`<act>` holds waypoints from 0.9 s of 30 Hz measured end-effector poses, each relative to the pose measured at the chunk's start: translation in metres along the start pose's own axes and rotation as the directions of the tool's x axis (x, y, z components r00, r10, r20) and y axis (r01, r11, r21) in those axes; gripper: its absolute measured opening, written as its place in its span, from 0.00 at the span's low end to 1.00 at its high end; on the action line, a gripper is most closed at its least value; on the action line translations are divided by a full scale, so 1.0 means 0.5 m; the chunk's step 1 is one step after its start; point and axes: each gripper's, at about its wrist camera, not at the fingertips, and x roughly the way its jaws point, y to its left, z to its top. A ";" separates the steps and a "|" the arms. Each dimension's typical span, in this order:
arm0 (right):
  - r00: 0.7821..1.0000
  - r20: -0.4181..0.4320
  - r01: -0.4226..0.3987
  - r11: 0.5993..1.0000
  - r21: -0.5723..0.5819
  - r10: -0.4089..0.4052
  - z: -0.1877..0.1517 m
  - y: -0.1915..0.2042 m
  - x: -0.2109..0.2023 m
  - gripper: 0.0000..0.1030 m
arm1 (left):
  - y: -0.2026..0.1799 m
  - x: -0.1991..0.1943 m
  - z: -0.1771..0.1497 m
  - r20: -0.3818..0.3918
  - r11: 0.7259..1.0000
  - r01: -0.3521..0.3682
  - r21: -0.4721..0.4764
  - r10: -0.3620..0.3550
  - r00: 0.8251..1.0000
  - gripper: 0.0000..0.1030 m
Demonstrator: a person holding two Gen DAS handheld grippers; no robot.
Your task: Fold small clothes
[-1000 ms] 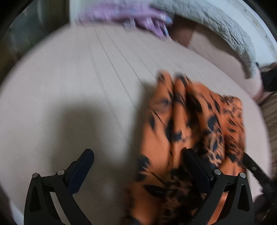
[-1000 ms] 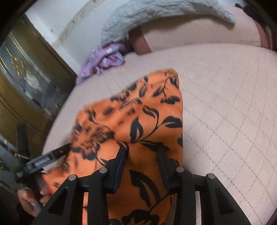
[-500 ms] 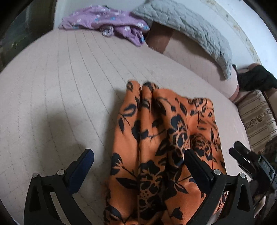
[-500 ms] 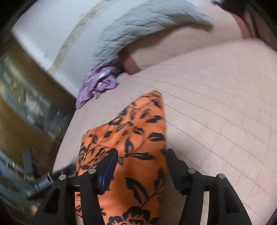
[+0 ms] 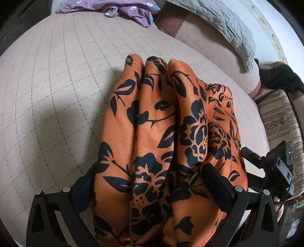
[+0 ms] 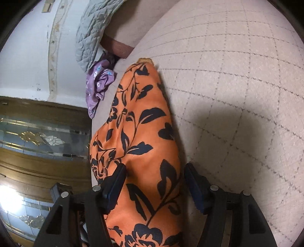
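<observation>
An orange garment with black flowers (image 5: 157,123) lies bunched in long folds on the pink quilted bed (image 5: 57,76). My left gripper (image 5: 152,182) is open wide and hangs over its near end. The cloth lies between the fingers and hides part of the left one. In the right wrist view the same garment (image 6: 144,133) runs away from my right gripper (image 6: 153,184), whose jaws are opening. The cloth lies between them, brushing the left pad (image 6: 114,184) and clear of the right one. The right gripper (image 5: 266,163) also shows at the right edge of the left wrist view.
A purple flowered garment (image 5: 114,7) lies at the bed's far end beside a grey quilted pillow (image 5: 228,24). A black item (image 5: 281,77) and a striped cushion (image 5: 279,117) sit off the right side. A wooden cabinet with glass panels (image 6: 41,136) stands beside the bed.
The right gripper's jaws have spread off the orange cloth and its view has rolled and dropped lower. The left gripper has shifted so the garment now lies centred between its fingers.
</observation>
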 end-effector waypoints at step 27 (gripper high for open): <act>0.999 0.051 0.019 0.990 -0.143 -0.012 -0.032 0.031 0.013 0.56 | -0.015 -0.027 0.005 0.051 0.995 0.091 0.045 -0.094 0.994 0.71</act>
